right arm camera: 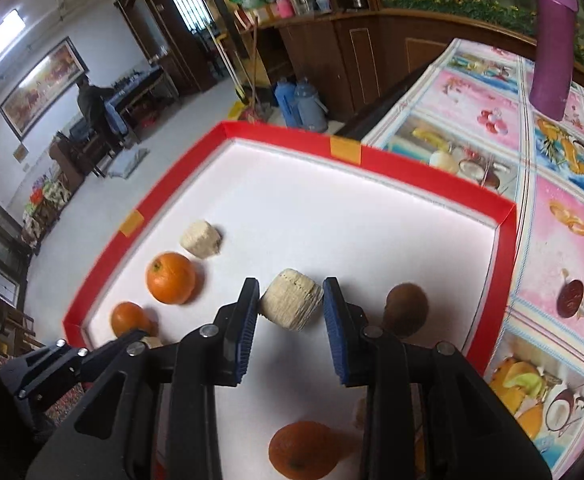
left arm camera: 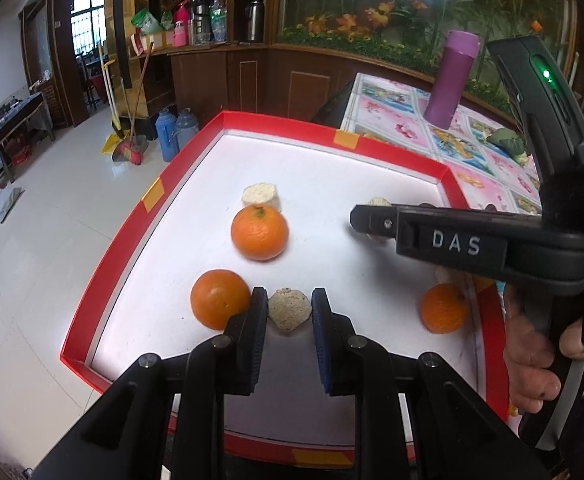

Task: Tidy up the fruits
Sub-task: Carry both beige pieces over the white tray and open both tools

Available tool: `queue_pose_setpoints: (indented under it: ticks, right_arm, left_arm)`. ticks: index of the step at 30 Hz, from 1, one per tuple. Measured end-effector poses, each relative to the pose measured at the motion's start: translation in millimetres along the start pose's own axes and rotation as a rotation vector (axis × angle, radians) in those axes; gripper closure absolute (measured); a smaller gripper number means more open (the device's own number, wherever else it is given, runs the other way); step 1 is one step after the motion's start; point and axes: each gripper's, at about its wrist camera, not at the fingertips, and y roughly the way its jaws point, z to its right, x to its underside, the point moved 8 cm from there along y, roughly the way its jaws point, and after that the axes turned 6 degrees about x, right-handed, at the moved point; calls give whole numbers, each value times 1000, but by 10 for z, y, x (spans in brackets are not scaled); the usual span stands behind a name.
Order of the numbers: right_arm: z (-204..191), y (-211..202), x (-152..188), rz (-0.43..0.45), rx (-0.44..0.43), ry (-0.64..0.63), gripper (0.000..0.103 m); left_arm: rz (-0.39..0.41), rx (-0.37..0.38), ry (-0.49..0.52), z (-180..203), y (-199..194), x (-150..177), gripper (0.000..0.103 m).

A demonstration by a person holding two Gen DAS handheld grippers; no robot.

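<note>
Left gripper (left arm camera: pixel 289 308), jaws spread, poised low over a red-rimmed white tray (left arm camera: pixel 131 216), with a small beige block (left arm camera: pixel 289 314) lying between its fingertips and touching the left pad. Just outside the left finger, an orange (left arm camera: pixel 219 298); straight ahead, a second orange (left arm camera: pixel 259 232) with a pale cylinder-shaped block (left arm camera: pixel 261 196) directly behind it. Off to the right, a third orange (left arm camera: pixel 444 308) beneath the other tool's black body, held by a hand (left arm camera: pixel 532 344) at the frame edge.

Right gripper (right arm camera: pixel 291 306), jaws likewise spread, bracketing a ribbed beige block (right arm camera: pixel 289 304) that sits tilted between the pads; contact with either pad impossible to judge. Immediately right of the right finger, a brown kiwi (right arm camera: pixel 408 306). Ahead and to the left, one more beige block (right arm camera: pixel 201 239), then an orange (right arm camera: pixel 170 278) and another orange (right arm camera: pixel 129 318) nearer the tray's left wall (right arm camera: pixel 103 264). Below the jaws, close to the camera, a further orange (right arm camera: pixel 302 452), blurred.

Beyond the tray, to the right: a flower-and-fruit patterned tablecloth (right arm camera: pixel 564 240) with a purple flask (right arm camera: pixel 552 40) standing upright.
</note>
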Motion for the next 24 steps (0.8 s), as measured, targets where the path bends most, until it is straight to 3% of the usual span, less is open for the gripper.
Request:
queue_pose_setpoints:
  ticks: [9,13,17,24]
  right_arm:
    - [20,16,34,-21,13,0,68]
    - [35,-58,42,-28,-16,18,67]
    - [139,-310,-20,39,-70,66,67]
    - [692,-904,30,173,-60,145,62]
  left_arm:
    - [-22,-44,15,-39,28,39,81]
    - [-31,-44,4,-30,16,41,69]
    - [-15,-75,16,23,-41,8,53]
    - [22,-87,50,242,-197,-62,53]
